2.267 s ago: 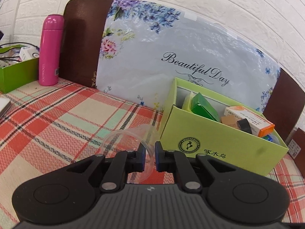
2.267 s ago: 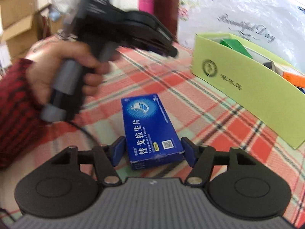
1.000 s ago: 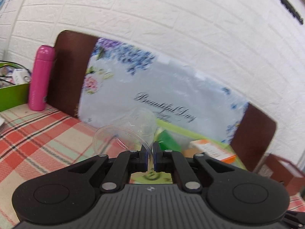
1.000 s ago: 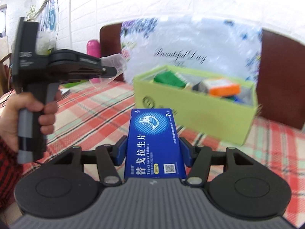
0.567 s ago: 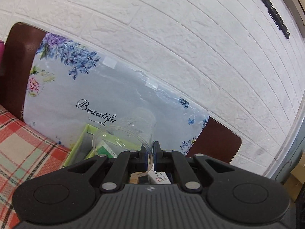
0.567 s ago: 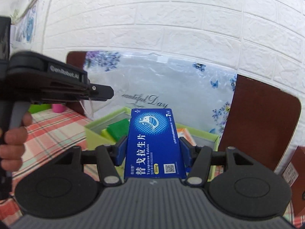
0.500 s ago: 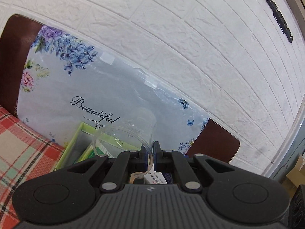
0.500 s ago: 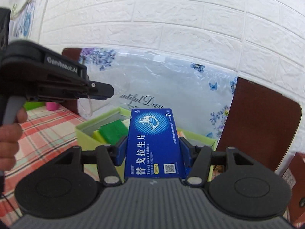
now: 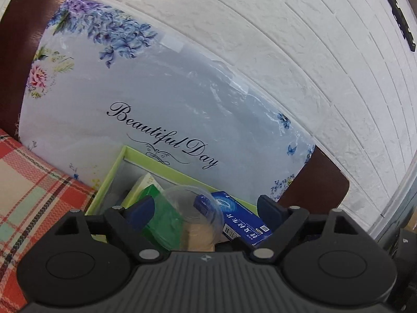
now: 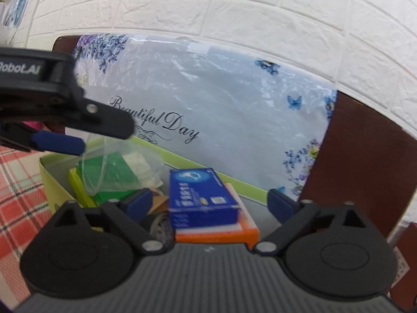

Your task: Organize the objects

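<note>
Both grippers hover over an open lime-green box (image 10: 49, 180) on the plaid-clothed table (image 9: 23, 182), the box's back rim close against a floral "Beautiful Day" board (image 9: 169, 99). Left gripper (image 9: 206, 206) and right gripper (image 10: 209, 199) have jaws wide, holding nothing. Inside (crowded): a clear plastic cup (image 9: 190, 200) over a green packet (image 10: 112, 169), a blue medicine box (image 10: 200, 195) atop an orange box (image 10: 234, 233).

blue box (image 10: 202, 198) — print blurred

Clear plastic cup (image 9: 191, 203); glossy cardboard box (image 10: 202, 198)
</note>
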The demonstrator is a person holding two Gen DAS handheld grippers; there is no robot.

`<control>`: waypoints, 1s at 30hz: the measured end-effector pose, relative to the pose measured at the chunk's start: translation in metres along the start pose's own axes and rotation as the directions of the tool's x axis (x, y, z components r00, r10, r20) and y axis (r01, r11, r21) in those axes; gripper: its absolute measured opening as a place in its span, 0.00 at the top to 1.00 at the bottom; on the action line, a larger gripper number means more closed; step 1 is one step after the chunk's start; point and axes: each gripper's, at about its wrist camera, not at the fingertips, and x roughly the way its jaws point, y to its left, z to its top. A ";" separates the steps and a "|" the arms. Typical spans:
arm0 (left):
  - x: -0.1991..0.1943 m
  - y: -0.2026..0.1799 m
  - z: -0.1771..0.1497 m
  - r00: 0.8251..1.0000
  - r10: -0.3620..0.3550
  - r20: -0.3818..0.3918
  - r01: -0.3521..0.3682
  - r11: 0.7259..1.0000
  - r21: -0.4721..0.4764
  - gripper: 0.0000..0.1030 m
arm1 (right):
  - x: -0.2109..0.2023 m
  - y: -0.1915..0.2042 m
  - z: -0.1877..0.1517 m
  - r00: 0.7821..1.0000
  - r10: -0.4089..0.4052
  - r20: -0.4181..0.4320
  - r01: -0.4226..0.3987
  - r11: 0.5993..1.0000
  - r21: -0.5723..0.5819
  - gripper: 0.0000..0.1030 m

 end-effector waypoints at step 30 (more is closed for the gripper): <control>-0.142 -0.077 -0.079 0.899 0.426 -0.106 -0.382 0.879 0.285 0.03 | -0.200 -0.012 -0.075 0.987 0.023 -0.158 0.027 0.950 0.311 0.00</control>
